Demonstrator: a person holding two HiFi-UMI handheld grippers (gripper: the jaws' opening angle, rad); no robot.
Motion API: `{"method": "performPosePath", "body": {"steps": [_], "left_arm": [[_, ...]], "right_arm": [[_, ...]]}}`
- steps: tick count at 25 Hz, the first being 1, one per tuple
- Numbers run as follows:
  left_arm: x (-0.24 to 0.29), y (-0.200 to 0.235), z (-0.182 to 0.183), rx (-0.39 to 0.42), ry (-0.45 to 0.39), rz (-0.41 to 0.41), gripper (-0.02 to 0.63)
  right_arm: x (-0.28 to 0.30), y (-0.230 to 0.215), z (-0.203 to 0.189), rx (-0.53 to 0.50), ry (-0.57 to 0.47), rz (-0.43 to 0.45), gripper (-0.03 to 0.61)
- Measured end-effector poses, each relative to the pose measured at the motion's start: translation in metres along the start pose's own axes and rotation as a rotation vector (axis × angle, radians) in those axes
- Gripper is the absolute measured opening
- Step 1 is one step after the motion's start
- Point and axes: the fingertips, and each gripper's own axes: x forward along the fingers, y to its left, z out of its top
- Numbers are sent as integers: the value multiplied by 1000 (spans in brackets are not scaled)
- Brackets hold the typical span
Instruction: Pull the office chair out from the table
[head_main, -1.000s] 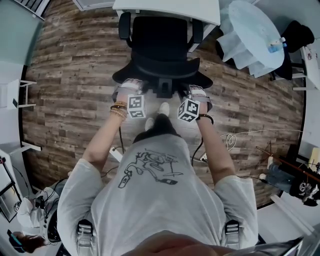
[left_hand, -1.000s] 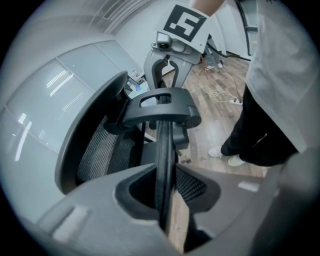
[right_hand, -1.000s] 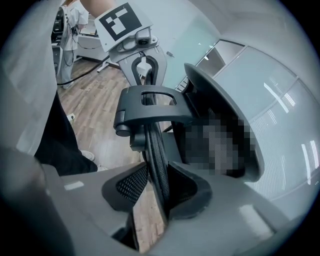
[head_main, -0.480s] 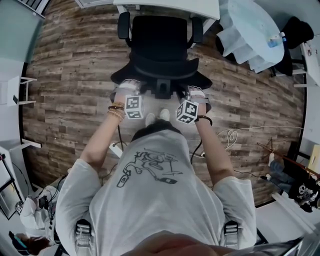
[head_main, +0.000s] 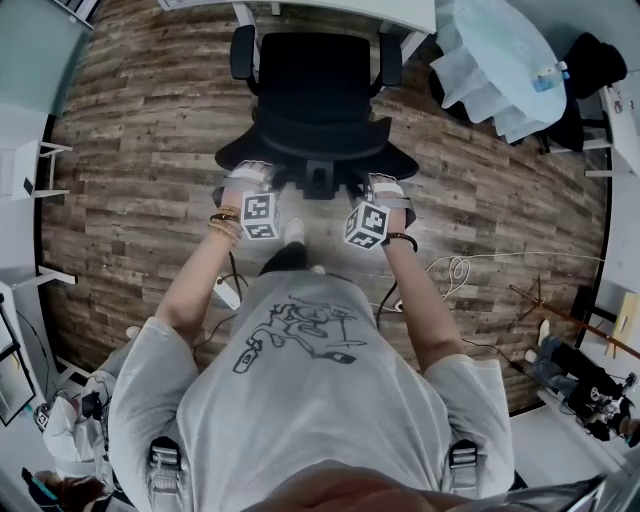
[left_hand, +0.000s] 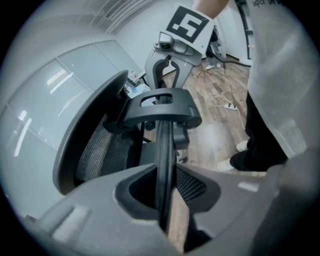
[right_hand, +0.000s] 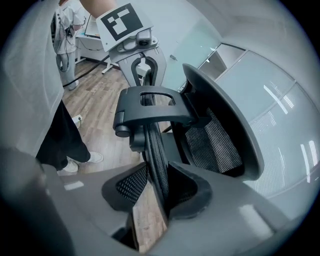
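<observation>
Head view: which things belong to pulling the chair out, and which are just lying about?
In the job: office chair; white table; left gripper and right gripper, each clamped on the chair.
Lying about: floor cables; covered round table.

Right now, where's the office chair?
Head view, top centre: the office chair stands just off the table, backrest rim gripped by left gripper and right gripper.

Matt black mesh office chair (head_main: 315, 85), wood-plank floor (head_main: 150, 150)
</observation>
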Motion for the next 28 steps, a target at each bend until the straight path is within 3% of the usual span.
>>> {"method": "performPosePath", "body": {"steps": [16,28], "left_arm": [[-42,-110,47,-25,35,24,98],[-87,-175,64,-35,16,6,100]], "right_arm": [[-78,95,-27,-41,-24,29,129],[-124,161,-20,-61,-25,52,123]]}}
